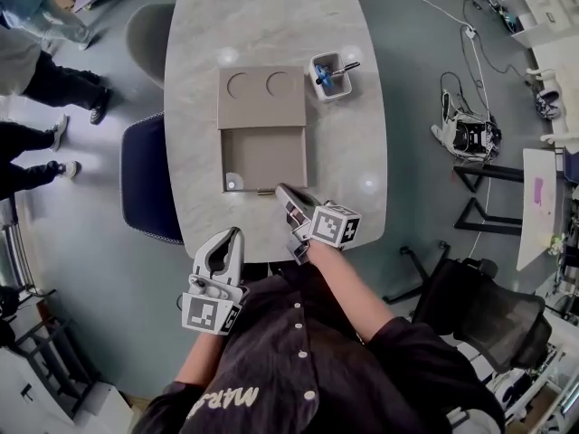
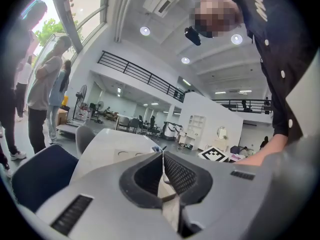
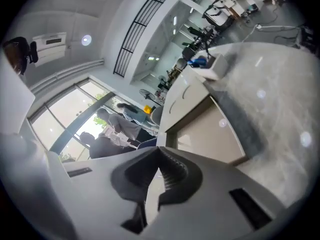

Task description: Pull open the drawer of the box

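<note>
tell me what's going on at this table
A person with a gripper in each hand is working on a tan box on the marble table. Its drawer is already pulled out toward the person, and nothing shows inside. The right gripper, jaws together, sits at the drawer's small front handle. The left gripper, also shut on nothing, hangs off the table's near edge. A small white tub stands beside the box.

From my remote seat, the pale marbled table carries a tan box mid-table (its drawer reaching the near edge), white tub just right.
</note>
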`<action>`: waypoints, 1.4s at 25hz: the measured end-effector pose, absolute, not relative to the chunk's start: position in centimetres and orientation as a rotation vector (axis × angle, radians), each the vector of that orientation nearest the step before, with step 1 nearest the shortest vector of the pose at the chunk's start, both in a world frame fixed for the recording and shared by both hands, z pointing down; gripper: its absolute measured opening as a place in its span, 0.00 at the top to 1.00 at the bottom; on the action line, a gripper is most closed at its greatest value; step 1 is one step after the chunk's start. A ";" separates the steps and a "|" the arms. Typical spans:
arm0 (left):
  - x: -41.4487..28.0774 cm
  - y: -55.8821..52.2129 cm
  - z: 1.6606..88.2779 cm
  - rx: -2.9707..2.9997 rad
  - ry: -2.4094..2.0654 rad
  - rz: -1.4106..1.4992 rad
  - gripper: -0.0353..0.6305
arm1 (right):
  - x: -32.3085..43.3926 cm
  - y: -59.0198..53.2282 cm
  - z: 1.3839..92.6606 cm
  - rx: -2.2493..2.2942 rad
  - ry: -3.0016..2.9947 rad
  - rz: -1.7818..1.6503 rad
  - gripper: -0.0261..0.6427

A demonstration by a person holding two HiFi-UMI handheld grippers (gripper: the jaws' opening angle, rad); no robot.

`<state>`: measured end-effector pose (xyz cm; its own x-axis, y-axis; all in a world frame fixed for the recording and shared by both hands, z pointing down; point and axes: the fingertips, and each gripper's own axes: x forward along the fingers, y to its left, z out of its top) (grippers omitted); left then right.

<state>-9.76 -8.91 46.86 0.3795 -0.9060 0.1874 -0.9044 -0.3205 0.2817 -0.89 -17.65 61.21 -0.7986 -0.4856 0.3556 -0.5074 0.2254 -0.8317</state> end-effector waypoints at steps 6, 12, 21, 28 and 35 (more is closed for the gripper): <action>-10.5 -9.9 44.5 2.336 -1.646 -0.025 0.92 | 0.0 -20.0 53.1 0.972 -2.709 1.305 0.97; -11.2 -11.2 42.0 2.376 -1.691 -0.057 0.92 | 2.0 -21.1 45.0 1.021 -2.898 0.883 0.97; -12.7 -12.5 39.0 2.420 -1.744 -0.102 0.92 | 4.9 -20.4 36.8 1.208 -3.000 0.392 0.97; -13.5 -12.8 37.5 2.421 -1.779 -0.120 0.92 | 7.7 -19.6 34.4 1.353 -3.003 0.290 0.97; -15.0 -12.6 36.7 2.404 -1.833 -0.112 0.92 | 9.3 -18.9 34.2 1.445 -2.954 0.192 0.97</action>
<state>-15.01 -12.59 36.71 0.2656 -0.9640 0.0119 -0.9554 -0.2616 0.1370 9.27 -18.93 34.16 -0.6056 -0.7911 -0.0856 -0.7735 0.6105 -0.1705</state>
